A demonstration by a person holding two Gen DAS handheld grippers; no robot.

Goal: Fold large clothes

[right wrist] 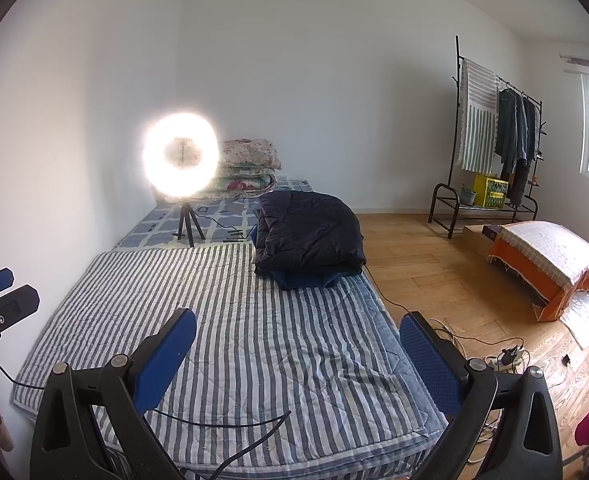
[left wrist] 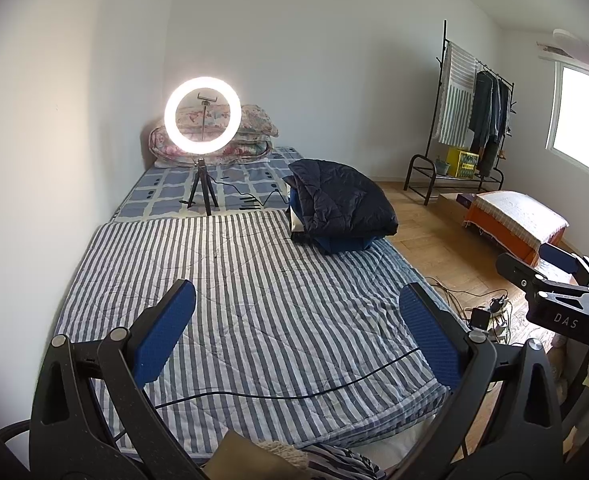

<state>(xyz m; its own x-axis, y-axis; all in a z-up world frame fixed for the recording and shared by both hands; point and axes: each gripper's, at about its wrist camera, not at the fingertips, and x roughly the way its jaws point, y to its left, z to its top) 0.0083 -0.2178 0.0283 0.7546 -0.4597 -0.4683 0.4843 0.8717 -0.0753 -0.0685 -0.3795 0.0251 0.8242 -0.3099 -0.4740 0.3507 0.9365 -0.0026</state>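
A: On the far right edge of the bed (left wrist: 254,288), past the striped quilt, sits the pile (left wrist: 340,208): a dark quilted jacket (right wrist: 308,232) laid over something blue (right wrist: 306,279). Nothing else for folding lies on the quilt itself.

B: Is the jacket folded?

A: It looks doubled over and fairly squared, stacked on the blue piece. That fits a pile of finished folds as well as a pile waiting to be spread, and I can't tell which from here.

B: And the grippers?

A: The left gripper (left wrist: 297,334) has its fingers spread wide and holds nothing; it hangs over the near end of the quilt. The right gripper (right wrist: 298,368) is the same, wide apart and empty. Both are well short of the pile.

B: How would the jacket handle?

A: My guess is light but bulky. It is puffy, padded and soft, so it will sag and spring back out of a crease. The shell looks smooth, likely slippery between the pads, so a shallow pinch could slide off.

B: Where would you grip?

A: At a hem or seam edge, with one gripper at each corner, taking a deep bite through the padding rather than the surface skin. A black cable (left wrist: 294,394) crosses the near quilt and could snag cloth dragged over it.
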